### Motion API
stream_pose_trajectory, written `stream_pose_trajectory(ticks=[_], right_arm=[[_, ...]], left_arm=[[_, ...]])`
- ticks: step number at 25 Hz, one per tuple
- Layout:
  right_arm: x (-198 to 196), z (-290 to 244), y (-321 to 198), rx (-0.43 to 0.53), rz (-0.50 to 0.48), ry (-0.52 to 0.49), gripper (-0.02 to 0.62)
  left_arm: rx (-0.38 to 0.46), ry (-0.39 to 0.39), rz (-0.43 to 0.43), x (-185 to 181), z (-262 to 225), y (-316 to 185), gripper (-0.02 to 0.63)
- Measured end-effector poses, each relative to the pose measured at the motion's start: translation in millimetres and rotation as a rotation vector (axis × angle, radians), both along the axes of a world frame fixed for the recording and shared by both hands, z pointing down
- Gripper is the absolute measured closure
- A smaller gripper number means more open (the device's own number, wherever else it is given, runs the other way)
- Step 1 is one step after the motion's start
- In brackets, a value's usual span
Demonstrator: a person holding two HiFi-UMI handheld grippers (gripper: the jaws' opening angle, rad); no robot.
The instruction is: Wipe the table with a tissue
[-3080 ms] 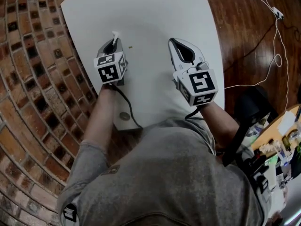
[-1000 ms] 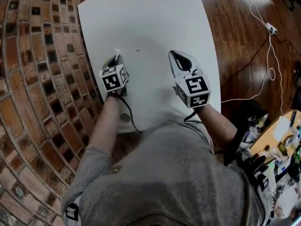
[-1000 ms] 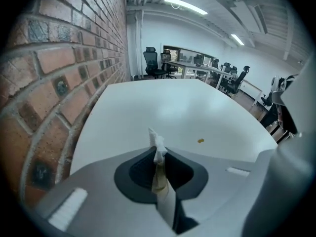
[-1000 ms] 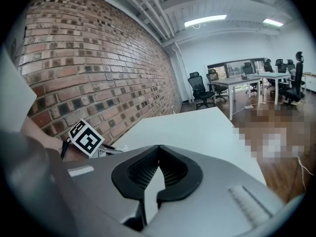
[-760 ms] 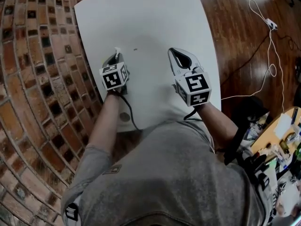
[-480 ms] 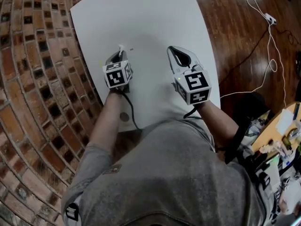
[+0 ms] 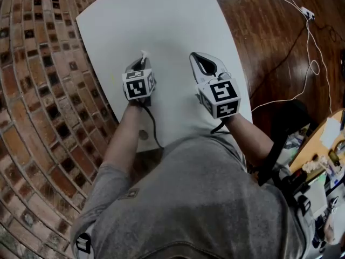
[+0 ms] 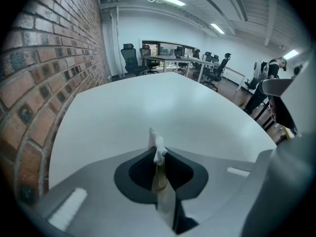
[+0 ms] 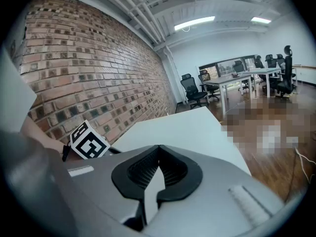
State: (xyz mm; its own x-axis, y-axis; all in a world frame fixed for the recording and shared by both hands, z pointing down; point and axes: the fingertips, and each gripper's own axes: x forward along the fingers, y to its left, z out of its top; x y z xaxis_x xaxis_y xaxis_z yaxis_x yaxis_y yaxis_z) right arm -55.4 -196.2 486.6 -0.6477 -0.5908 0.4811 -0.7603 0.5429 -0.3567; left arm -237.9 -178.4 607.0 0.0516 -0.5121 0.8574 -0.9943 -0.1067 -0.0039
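**Tissue pinched over white desk**

The left hand-held gripper [image 7: 140, 61] clamps a small twisted tissue [image 8: 158, 149] over the desk [image 7: 161, 20]. The right hand-held gripper [image 9: 159, 148] is closed and empty. With little tissue protruding, pressing down could scrape plastic or dislodge it.

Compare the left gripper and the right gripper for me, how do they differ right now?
The left gripper pinches a white tissue whose tip pokes out past its jaws; the right gripper holds nothing. The left gripper sits near the edge of the table by the brick wall, the right gripper near the edge by the wood floor. Shared: both have their jaws closed, and both are over the white table.
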Motion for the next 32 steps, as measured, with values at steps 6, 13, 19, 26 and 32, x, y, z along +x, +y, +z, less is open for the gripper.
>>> stream_pose_trajectory(ticks=[6, 13, 19, 26, 32], right_arm=[[5, -1, 0, 0.001, 0.009, -0.003, 0.581], [-1, -2, 3, 0.007, -0.009, 0.010, 0.581], [-17, -2, 6, 0.011, -0.042, 0.024, 0.581], [-35, 1, 10, 0.010, -0.080, 0.037, 0.581], [-46, 5, 9, 0.006, -0.100, 0.044, 0.581]], left_arm=[[-0.011, 0.031, 0.084, 35, 0, 0, 0.581], [0.010, 0.067, 0.088, 38, -4, 0, 0.581], [0.028, 0.067, 0.028, 9, -6, 3, 0.581], [0.034, 0.040, -0.064, -42, -6, 10, 0.581], [0.040, 0.023, -0.142, -80, -6, 14, 0.581]])
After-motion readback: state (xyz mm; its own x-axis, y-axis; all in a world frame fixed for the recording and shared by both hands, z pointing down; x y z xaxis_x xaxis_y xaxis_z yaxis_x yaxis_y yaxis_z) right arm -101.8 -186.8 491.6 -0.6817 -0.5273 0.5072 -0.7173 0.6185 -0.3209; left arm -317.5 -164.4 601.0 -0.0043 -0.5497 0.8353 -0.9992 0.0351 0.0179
